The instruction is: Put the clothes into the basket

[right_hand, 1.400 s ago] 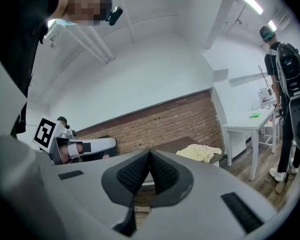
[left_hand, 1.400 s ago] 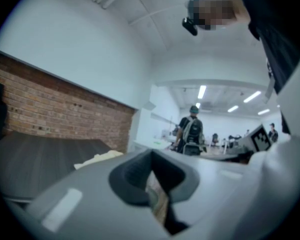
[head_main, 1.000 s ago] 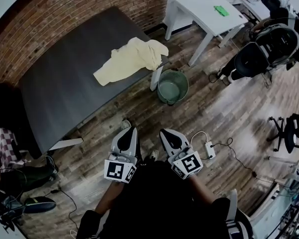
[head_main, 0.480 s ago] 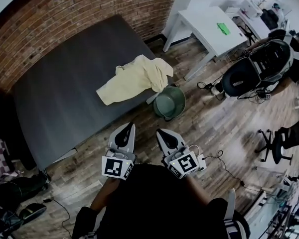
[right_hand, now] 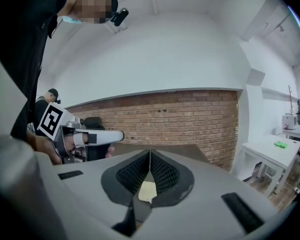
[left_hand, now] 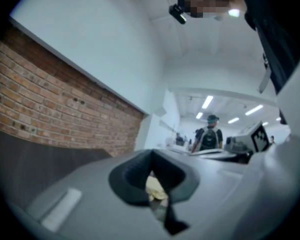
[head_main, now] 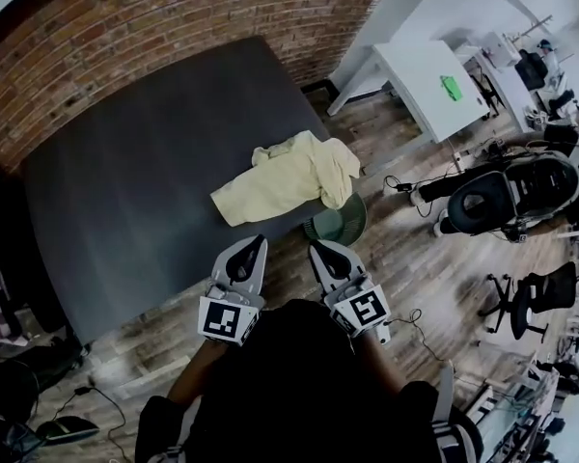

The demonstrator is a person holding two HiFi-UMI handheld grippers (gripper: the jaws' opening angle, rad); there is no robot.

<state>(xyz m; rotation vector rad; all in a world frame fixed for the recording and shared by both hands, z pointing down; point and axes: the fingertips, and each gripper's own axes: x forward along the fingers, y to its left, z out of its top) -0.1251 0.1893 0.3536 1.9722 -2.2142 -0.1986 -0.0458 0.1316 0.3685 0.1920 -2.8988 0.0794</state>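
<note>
A pale yellow garment (head_main: 289, 174) lies crumpled on the dark table (head_main: 125, 181), with part of it hanging over the near right edge. The green basket (head_main: 340, 225) stands on the floor just below that edge, partly hidden by the table and the cloth. My left gripper (head_main: 258, 242) and right gripper (head_main: 316, 248) are side by side at the table's near edge, short of the garment, both shut and holding nothing. A sliver of the yellow garment (right_hand: 148, 190) shows through the gap behind the right gripper's closed tips (right_hand: 150, 153), and the garment (left_hand: 155, 188) shows likewise behind the left gripper's tips (left_hand: 151, 153).
A brick wall (head_main: 174, 17) runs behind the table. A white table (head_main: 425, 75) stands to the right, with office chairs (head_main: 507, 196) beyond it. A cable and power strip (head_main: 405, 318) lie on the wooden floor near my right side. A person (left_hand: 209, 134) stands far off.
Both grippers have come forward to the table's near edge, closer to the garment. The basket, fully visible before, now sits partly under the table edge and the hanging cloth.
</note>
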